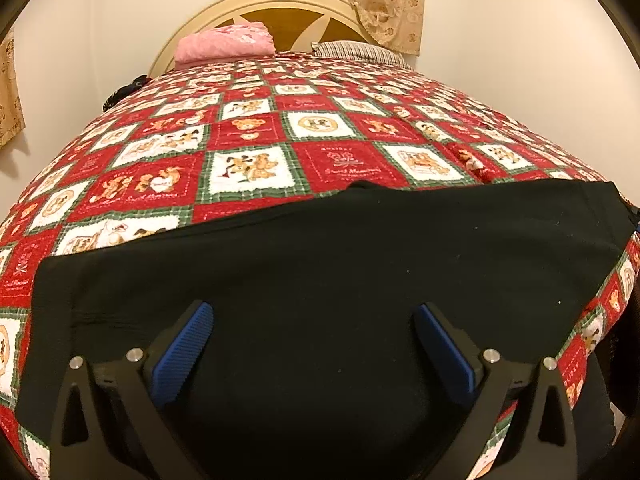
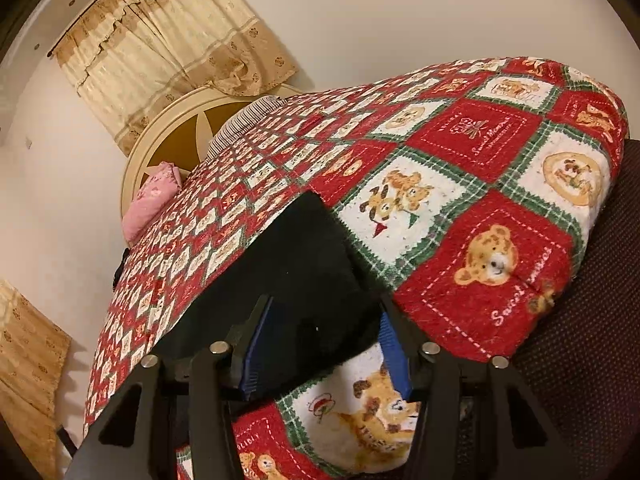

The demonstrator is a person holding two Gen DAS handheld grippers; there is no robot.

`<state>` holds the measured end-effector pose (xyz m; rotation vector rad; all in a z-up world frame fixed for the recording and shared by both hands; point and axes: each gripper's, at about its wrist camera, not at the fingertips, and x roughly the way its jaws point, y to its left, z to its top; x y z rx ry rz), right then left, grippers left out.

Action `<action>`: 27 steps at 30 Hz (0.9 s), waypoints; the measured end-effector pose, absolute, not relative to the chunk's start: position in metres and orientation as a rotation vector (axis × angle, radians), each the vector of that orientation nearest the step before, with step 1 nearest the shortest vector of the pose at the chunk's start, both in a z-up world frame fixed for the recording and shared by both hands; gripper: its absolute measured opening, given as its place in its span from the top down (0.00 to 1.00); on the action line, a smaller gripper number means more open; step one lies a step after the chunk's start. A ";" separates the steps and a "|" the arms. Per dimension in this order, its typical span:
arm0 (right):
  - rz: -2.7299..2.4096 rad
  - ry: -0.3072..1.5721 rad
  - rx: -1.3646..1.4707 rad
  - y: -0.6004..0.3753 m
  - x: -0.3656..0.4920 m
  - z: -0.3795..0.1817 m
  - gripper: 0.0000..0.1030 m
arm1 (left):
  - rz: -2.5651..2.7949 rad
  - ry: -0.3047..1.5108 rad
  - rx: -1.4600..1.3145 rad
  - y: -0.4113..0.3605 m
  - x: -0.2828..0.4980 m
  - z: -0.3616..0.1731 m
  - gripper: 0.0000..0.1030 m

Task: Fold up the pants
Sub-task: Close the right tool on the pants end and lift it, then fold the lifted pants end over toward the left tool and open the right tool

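The black pants [image 1: 340, 248] lie flat across the near part of a bed covered with a red, white and green teddy-bear quilt [image 1: 248, 160]. My left gripper [image 1: 314, 316] is open, its blue pads [image 1: 182, 352] spread wide just above the middle of the pants. In the right wrist view the pants [image 2: 296, 264] show as a black panel with a corner near the bed's edge. My right gripper [image 2: 324, 320] is open, with its pads [image 2: 256, 356] on either side of that near end of the pants.
A pink folded cloth [image 1: 224, 44] and a striped pillow [image 1: 360, 51] lie at the cream headboard [image 1: 280, 4]. Beige curtains [image 2: 168, 40] hang on the wall. A dark woven surface [image 2: 580, 340] lies to the right of the bed's corner.
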<state>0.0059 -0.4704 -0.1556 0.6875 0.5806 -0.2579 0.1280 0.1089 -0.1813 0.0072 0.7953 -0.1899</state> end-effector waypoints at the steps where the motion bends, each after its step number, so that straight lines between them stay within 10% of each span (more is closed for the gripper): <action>1: -0.272 0.581 0.690 -0.471 0.008 -0.158 0.65 | -0.191 0.795 0.006 0.109 0.128 -0.181 0.00; 6: -0.244 0.558 0.796 -0.485 0.008 -0.167 0.85 | -0.197 0.786 0.001 0.109 0.127 -0.182 0.00; 27: -0.020 0.454 0.538 -0.379 0.033 -0.078 0.88 | -0.223 0.757 -0.057 0.115 0.121 -0.179 0.00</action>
